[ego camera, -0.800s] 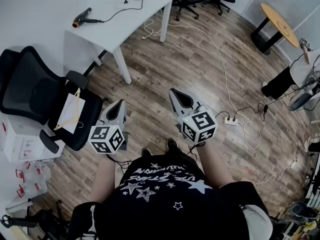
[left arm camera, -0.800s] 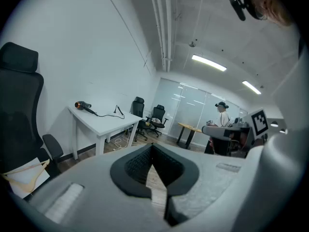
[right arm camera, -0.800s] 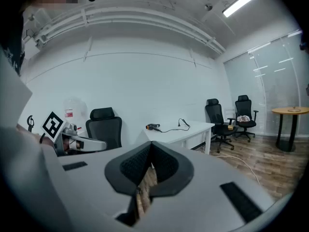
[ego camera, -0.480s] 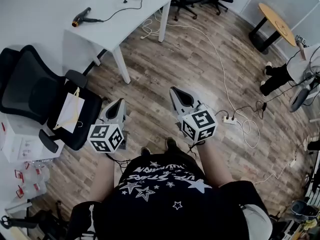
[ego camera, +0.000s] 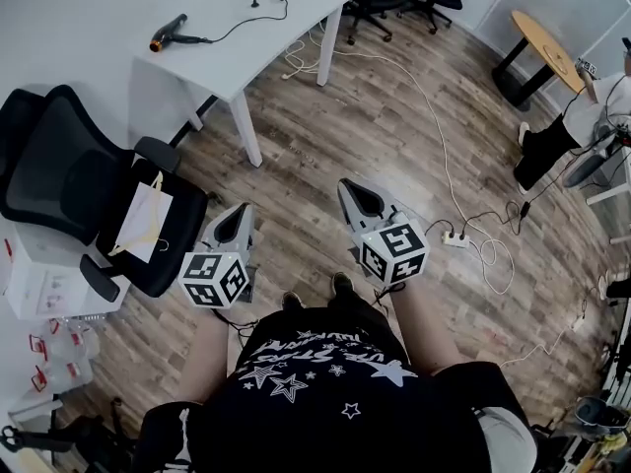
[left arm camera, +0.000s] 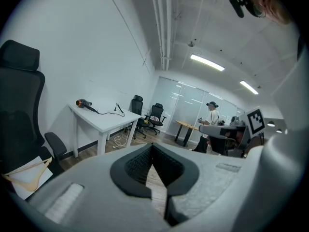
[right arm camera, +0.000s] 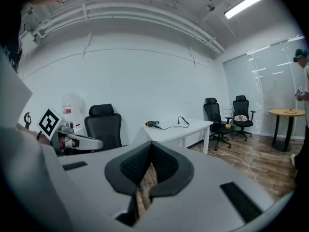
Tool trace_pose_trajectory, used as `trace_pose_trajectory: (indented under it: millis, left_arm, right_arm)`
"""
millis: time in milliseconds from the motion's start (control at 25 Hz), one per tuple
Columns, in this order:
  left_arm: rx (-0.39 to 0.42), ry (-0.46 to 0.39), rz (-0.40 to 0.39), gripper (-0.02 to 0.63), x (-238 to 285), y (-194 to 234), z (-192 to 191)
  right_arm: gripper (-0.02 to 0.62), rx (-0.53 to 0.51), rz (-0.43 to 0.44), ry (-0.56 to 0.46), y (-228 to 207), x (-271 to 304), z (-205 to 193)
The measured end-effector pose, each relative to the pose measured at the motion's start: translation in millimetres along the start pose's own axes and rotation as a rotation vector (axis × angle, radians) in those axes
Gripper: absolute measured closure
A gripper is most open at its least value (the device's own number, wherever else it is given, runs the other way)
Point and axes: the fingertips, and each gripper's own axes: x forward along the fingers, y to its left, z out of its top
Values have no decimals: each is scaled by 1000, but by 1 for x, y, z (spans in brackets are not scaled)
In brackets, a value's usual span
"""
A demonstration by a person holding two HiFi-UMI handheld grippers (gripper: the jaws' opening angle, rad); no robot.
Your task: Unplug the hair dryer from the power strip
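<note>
Approach the table (ego camera: 237, 52) — trace the cord (ego camera: 235, 24) from the hair dryer (ego camera: 166, 34) near its left edge; open left gripper (left arm camera: 152, 149) and right gripper (right arm camera: 151, 148), both pressed together, empty.

I see the white surface (ego camera: 246, 52) carrying the hair dryer (ego camera: 166, 33) near one end, its black cord (ego camera: 232, 30) trailing across the top. On the wooden floor (ego camera: 325, 156) lies a white power strip (ego camera: 455, 237), with a white cable (ego camera: 441, 136) snaking towards it.
</note>
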Motion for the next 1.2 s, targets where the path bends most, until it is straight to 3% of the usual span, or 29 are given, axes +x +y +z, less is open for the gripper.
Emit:
trace_pose_trajectory:
  millis: [160,320,480,720,1040,1200]
  left_arm:
    - [-9,37,-9,598,-4,16,-13]
    - [99,74,-14,598,7,15,-13]
    - [169,42,-38,598,21,5,-7]
    - [34,45,45,598,51,33,-3]
    - [-18,14,174,598,101,68,30]
    - [-41,1,214,598,133,66,45]
  right_arm:
    - [586,77,55,-37,23,0,3]
    - [586,43,17,-16,17,1,0]
    - [586,77,-23,-4,-7,12,-10]
    - [586,55,52,-40,-25,53,7]
    - [586,39,136,-66,-83,121,42]
    - [586,53,164,-69,-119,142,55]
